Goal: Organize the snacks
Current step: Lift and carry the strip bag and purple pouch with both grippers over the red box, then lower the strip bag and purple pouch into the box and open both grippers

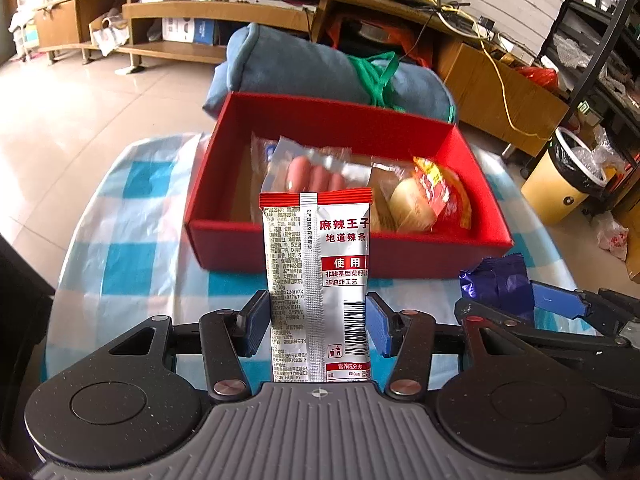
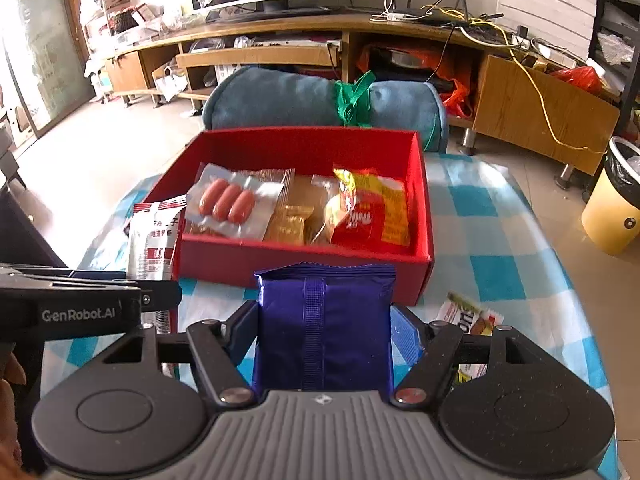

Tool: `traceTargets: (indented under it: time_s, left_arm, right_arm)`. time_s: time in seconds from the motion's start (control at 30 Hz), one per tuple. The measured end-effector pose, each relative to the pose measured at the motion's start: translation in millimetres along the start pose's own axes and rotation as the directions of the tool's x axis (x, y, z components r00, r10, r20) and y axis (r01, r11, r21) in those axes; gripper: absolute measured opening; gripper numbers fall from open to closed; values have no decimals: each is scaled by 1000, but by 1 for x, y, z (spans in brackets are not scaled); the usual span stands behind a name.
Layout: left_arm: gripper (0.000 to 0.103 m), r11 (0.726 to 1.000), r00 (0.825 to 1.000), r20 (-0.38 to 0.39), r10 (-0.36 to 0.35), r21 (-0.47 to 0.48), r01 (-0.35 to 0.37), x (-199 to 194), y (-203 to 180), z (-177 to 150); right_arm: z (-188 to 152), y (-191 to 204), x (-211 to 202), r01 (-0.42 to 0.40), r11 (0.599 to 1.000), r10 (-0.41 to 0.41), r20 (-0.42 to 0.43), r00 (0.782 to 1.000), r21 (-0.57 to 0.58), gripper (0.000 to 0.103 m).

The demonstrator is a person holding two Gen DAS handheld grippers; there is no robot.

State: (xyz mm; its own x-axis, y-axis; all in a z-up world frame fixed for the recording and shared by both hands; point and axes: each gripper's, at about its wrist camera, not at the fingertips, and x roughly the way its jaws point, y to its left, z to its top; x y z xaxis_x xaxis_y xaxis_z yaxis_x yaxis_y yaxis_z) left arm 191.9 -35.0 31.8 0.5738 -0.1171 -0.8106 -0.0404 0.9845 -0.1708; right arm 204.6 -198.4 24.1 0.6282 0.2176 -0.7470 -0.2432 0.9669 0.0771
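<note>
A red box point(image 1: 280, 240) point(image 2: 304, 264) stands on the blue-checked cloth and holds a sausage pack point(image 1: 316, 172) point(image 2: 228, 200), a brown packet point(image 2: 290, 220) and a red-yellow bun packet point(image 1: 436, 196) point(image 2: 372, 212). My left gripper point(image 1: 318, 320) is shut on a white spicy-strip packet point(image 1: 320, 264) point(image 2: 154, 236), held upright in front of the box's near wall. My right gripper point(image 2: 324, 328) is shut on a purple snack packet point(image 2: 324, 320) point(image 1: 496, 284), held just before the box's near right corner.
A small white-orange snack packet point(image 2: 468, 316) lies on the cloth right of my right gripper. A rolled blue cushion point(image 2: 320, 100) sits behind the box. A yellow bin point(image 2: 616, 200) stands on the floor at right. A wooden TV shelf point(image 2: 280, 52) lines the back.
</note>
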Motion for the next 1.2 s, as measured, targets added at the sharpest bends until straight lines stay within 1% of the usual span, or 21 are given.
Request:
traceTargets:
  time_s: [0.27,0.73,1.2]
  left_arm:
    - [59,1000,999,34,-9,2,9,0,-5,20]
    - [59,1000,998,56,2,-3,-2,9,-7,46]
    - [57,1000,997,67,29,-3,-29,24,-9,71]
  right_arm:
    - [19,-2,2,-7,1000,6,29,1000,13,65]
    - [44,-8,13,-11,999,9,55,998,31,65]
    - [69,-14,33,-12,999,10,53,999,37,65]
